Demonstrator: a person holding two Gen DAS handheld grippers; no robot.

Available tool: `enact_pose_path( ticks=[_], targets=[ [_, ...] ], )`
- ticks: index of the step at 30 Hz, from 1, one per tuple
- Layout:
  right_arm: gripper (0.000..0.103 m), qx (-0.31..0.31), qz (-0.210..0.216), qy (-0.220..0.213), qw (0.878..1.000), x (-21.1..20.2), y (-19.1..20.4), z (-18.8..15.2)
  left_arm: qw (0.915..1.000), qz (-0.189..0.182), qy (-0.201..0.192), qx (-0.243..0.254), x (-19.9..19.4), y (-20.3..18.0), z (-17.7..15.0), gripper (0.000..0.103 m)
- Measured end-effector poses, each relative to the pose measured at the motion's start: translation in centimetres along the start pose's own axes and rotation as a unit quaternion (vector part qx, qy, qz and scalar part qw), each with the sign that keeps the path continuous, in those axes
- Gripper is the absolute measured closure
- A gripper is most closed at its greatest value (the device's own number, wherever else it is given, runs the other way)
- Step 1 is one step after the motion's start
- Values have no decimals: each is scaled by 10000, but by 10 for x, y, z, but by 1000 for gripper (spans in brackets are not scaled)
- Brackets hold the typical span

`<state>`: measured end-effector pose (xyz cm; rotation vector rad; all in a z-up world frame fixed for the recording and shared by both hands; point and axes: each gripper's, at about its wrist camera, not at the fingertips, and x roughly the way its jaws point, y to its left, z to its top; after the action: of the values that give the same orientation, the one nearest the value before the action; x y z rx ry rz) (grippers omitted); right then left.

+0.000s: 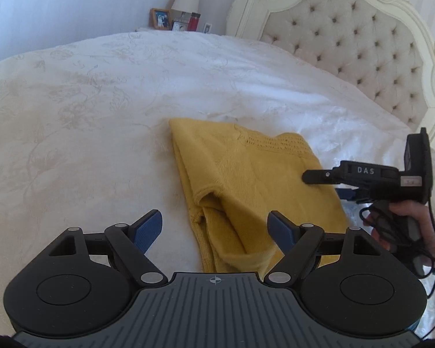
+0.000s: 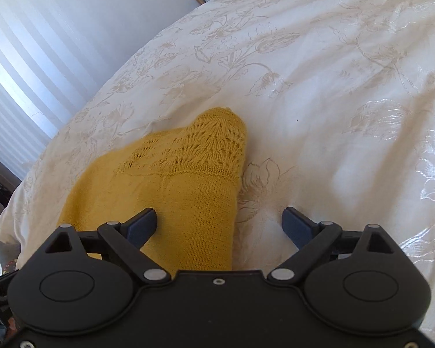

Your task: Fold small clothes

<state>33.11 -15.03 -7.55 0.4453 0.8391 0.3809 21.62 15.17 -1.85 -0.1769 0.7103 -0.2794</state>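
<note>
My left gripper (image 1: pixel 214 229) hangs with fingers apart, empty, over the near end of the yellow knitted top (image 1: pixel 246 179), which lies partly folded at centre frame on the bed (image 1: pixel 87 101). My right gripper (image 2: pixel 220 223) is spread wide, holding nothing. The knit looks soft, light and stretchy; I'd pinch its lace-edged corner.

The white letters "DAS" stand on the black side of the right gripper (image 1: pixel 319 177), seen from the left wrist view, just behind its jaws. No other writing can be made out.
</note>
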Motion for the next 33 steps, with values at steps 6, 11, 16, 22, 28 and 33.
enact_pose_path(
  ticks=[6,11,16,22,28,33],
  targets=[
    [5,-21,128,-46,9999,0,-3,-2,9982,-352,132,-464,11,5,-1,24],
    [1,-134,182,3,9997,2,0,-1,9955,-216,698,-607,43,3,-13,24],
    [1,-135,434,46,9990,8,-1,3,9962,-99,678,-541,52,-2,-17,18],
    [0,-132,915,153,9956,27,-2,8,9965,119,797,-236,63,-22,-16,4],
    [0,-58,1148,130,9933,40,1,14,9940,672,861,53,71,-44,-19,1],
    [0,-96,1195,-4,9928,37,-1,9,9922,788,928,-269,72,-41,-14,1]
  ],
)
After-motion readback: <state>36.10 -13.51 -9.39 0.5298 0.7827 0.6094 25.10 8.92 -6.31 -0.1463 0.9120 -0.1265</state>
